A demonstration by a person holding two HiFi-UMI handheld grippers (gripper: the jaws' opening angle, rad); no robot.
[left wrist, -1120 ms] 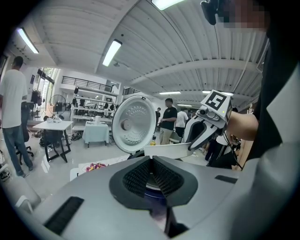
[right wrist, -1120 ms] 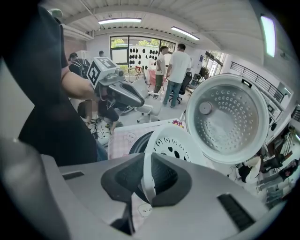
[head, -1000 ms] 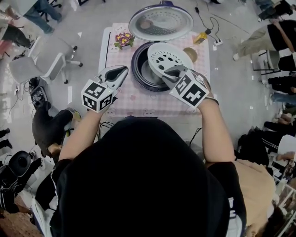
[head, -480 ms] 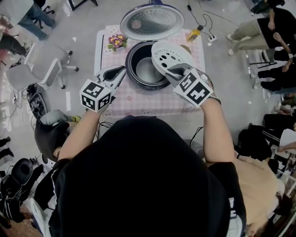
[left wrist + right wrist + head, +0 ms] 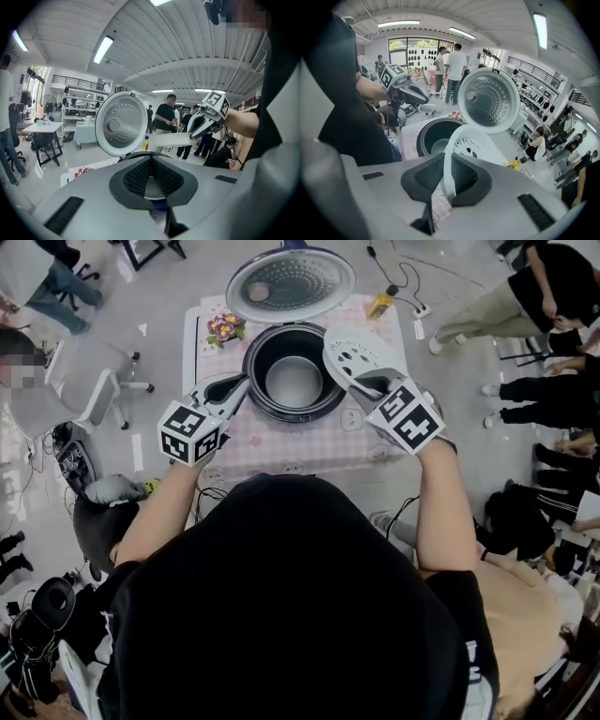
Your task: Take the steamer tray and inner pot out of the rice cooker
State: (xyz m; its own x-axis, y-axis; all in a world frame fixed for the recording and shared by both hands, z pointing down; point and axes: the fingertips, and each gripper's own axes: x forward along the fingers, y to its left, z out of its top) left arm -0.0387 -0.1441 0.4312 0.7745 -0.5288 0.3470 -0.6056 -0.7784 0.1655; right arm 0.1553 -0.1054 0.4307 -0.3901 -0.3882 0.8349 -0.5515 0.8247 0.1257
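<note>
right gripper [image 5: 373, 386] only pinches the rim of the white perforated plastic steamer tray [image 5: 354, 351], left gripper [image 5: 239, 385] clenched on nothing, so the tray might swing and slip out

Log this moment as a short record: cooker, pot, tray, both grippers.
Rice cooker: on the table, lid raised
Inner pot: inside the rice cooker
Steamer tray: lifted out, tilted, right of the rice cooker
Right gripper: shut on the steamer tray's rim
Left gripper: shut, empty, near the rice cooker's left rim
</note>
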